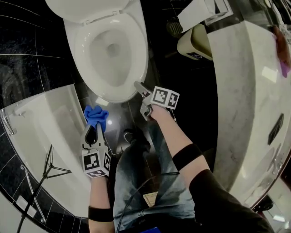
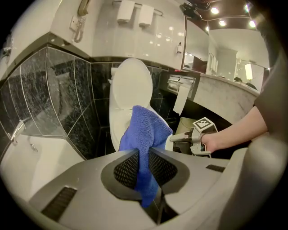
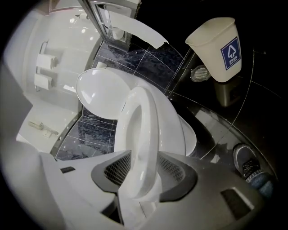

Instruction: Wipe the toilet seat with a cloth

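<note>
**Toilet bay: cloth in the left gripper, seat rim between the right jaws**

We record a marble counter (image 1: 236,91) along the right and a white tub (image 1: 41,132) at the left. The toilet (image 1: 97,68) stands between them on a dark tiled floor. Its lid (image 1: 86,9) is raised, and the toilet seat (image 3: 139,130) lies down on the bowl. A cream waste bin (image 3: 216,45) with a blue label stands beyond the toilet's right side.

The right gripper (image 1: 142,98) is at the seat's front right edge. Its jaws stand wide apart with the seat's rim between them. The pads look just beside the rim, and from this angle we cannot confirm that they press on it.

The left gripper (image 1: 93,129) hovers near the toilet's front left, apart from it. Its jaws are nearly closed and clamped on a blue cloth (image 2: 146,134). The cloth bunches above the tips, hangs through below them, and is clear of the seat.
</note>
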A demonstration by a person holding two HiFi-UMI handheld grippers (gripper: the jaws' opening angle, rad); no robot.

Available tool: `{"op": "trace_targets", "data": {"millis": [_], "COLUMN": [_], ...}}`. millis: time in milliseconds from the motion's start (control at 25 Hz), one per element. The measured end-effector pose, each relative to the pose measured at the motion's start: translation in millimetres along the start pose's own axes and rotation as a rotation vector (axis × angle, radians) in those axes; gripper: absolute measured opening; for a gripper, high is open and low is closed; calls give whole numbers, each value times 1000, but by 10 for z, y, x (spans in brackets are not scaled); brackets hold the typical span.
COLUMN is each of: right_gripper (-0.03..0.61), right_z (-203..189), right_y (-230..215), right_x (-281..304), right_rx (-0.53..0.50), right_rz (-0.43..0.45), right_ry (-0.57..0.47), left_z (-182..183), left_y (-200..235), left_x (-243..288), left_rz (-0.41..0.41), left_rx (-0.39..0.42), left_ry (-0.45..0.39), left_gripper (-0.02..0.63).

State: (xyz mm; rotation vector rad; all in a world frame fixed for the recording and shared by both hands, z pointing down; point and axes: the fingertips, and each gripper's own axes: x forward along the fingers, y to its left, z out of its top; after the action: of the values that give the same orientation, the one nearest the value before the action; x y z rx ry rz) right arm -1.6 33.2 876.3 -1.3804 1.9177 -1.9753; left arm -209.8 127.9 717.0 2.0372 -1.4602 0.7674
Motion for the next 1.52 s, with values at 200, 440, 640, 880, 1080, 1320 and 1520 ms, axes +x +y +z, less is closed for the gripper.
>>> {"op": "trace_targets", "data": {"millis": [200, 440, 640, 880, 1080, 1320, 1520], "right_gripper": [147, 135, 130, 123, 117, 115, 117], "right_z": [-7, 4, 11, 11, 86, 182, 303], "right_y": [-94, -106, -88, 90, 323, 648, 922], "right_x": [-8, -1, -20, -116, -263, -401, -502], "right_rx": [30, 105, 114, 187, 187, 234, 263], "right_rz": [-51, -60, -51, -4, 4, 23, 22], "right_ry": [-1, -8, -7, -29, -15, -11, 10], "left_z": [-6, -59, -103, -107, -131, -324, -550], "left_y": [-9, 19, 8, -89, -150, -241, -372], "left_x": [110, 209, 223, 159, 79, -26, 26], "left_rz": [-3, -5, -9, -21, -32, -39, -60], "left_rx": [-9, -21, -25, -19, -21, -40, -49], "left_ry": [23, 28, 39, 61, 76, 134, 206], "left_gripper": [63, 63, 62, 63, 63, 63, 62]}}
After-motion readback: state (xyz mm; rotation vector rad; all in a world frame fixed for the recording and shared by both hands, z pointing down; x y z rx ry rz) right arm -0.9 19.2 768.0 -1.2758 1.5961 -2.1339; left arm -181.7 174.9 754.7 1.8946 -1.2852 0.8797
